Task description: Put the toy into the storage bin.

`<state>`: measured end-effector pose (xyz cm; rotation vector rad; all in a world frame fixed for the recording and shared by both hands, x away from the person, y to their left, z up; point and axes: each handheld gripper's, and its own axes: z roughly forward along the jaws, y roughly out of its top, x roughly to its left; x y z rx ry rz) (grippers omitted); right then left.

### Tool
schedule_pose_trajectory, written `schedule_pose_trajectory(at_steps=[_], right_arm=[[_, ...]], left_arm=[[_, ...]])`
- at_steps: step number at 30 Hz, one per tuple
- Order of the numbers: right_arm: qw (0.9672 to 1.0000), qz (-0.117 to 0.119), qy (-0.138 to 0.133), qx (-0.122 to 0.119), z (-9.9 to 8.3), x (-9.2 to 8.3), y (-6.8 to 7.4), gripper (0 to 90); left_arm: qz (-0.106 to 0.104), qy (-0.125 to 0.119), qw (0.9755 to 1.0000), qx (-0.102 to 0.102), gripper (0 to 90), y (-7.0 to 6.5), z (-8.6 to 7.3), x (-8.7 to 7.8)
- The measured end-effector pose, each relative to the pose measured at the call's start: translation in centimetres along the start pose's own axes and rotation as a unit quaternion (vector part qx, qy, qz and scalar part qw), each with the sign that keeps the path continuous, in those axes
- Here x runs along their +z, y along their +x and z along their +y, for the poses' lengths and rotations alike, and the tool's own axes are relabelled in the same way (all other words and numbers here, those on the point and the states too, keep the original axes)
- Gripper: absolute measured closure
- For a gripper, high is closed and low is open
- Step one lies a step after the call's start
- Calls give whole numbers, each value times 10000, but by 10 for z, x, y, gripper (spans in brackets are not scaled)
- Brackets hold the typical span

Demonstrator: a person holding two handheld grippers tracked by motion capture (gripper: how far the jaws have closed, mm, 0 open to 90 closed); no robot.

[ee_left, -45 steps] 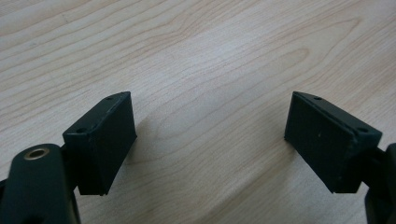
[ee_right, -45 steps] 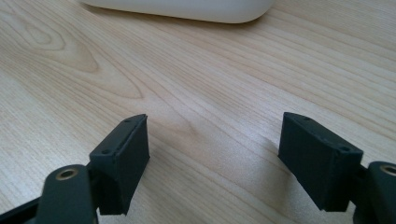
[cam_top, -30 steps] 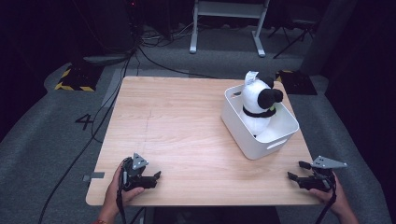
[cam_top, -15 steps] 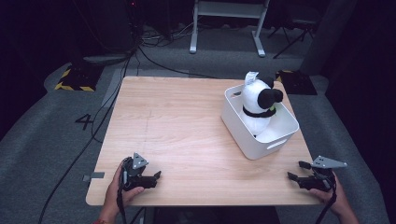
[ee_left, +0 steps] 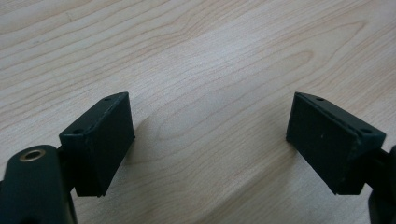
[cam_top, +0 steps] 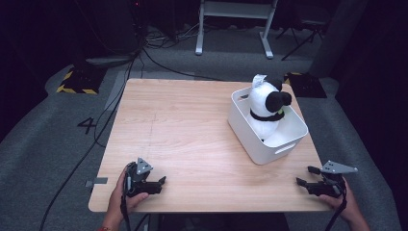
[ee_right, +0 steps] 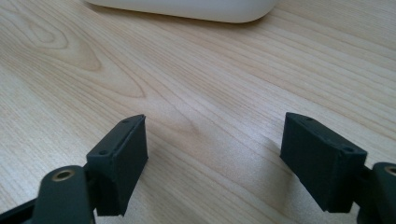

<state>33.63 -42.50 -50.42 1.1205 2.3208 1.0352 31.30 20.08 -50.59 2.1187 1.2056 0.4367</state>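
Note:
A white and black plush toy (cam_top: 266, 107) sits upright inside a white plastic bin (cam_top: 250, 136) on the right half of the wooden table (cam_top: 192, 130). My left gripper (cam_top: 162, 181) rests near the table's front left edge, held by a hand, open with nothing between its jaws (ee_left: 210, 140). My right gripper (cam_top: 304, 176) is at the front right corner, open and empty, its jaws wide apart over bare wood (ee_right: 212, 154). The bin's rounded bottom edge (ee_right: 187, 9) lies just ahead of the right gripper.
Grey carpet surrounds the table, with black cables (cam_top: 110, 96) trailing on the left, a yellow-and-black striped plate (cam_top: 77, 82) at the far left and a white stand (cam_top: 235, 29) behind.

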Motion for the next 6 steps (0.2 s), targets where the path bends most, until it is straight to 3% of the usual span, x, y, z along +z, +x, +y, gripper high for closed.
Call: schedule_pose_trajectory(at_steps=[6], right_arm=[[10000, -2, 3, -4, 0, 0, 0, 231]], left_arm=[[33, -4, 10000, 18, 150, 0, 0, 0]])
